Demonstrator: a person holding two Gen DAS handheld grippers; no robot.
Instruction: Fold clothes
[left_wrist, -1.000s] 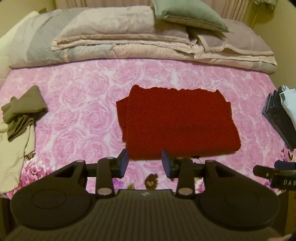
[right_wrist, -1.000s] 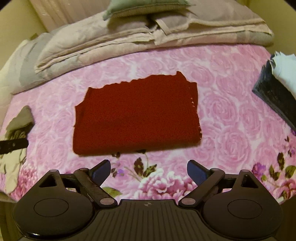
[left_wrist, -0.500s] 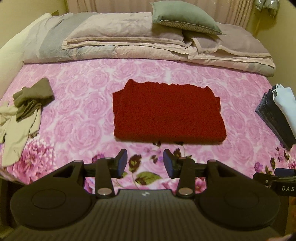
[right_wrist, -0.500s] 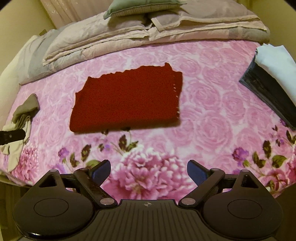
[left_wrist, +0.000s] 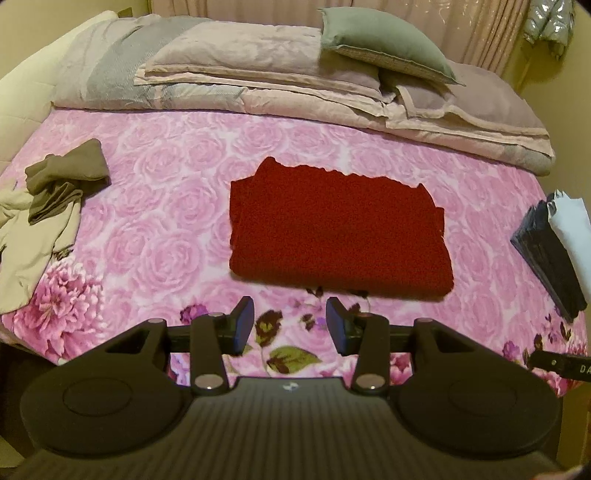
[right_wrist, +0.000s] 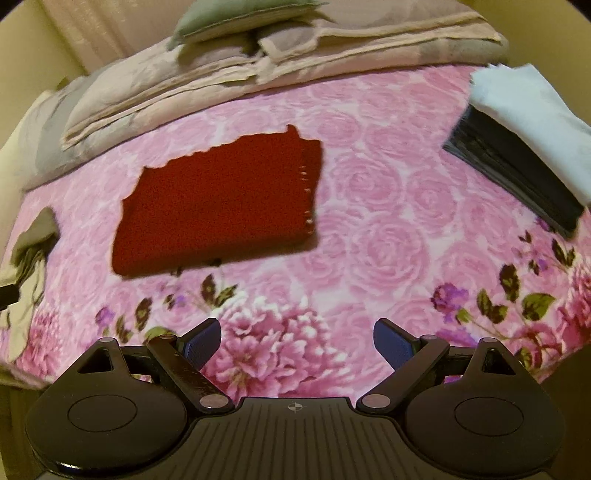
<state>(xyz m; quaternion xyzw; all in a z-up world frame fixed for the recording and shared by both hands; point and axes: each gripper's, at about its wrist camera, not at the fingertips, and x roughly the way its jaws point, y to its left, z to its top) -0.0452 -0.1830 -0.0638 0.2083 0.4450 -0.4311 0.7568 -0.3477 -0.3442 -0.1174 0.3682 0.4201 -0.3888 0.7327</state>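
Bedspread (left_wrist: 155, 236) in pink roses carries a folded red garment (left_wrist: 336, 236) mid-bed in the left wrist view; the left hand-held gripper (left_wrist: 290, 325) hangs partly open over the near edge, jaws having just widened, gripping nothing. Right wrist view: the right hand-held gripper (right_wrist: 297, 343) gapes wide, empty.

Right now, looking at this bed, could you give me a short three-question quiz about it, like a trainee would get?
1. True or false: the red folded garment lies flat on the pink floral bedspread, with neither claw touching it.
2. Multiple choice: what lies on the dark folded stack at the bed's right side? A) a white folded cloth B) a green pillow C) a shoe
3. Fill in: the unfolded olive and beige clothes lie toward the bed's ____ edge.

Key: 1 true; 2 A; 3 left. The left claw and right claw are open and empty.
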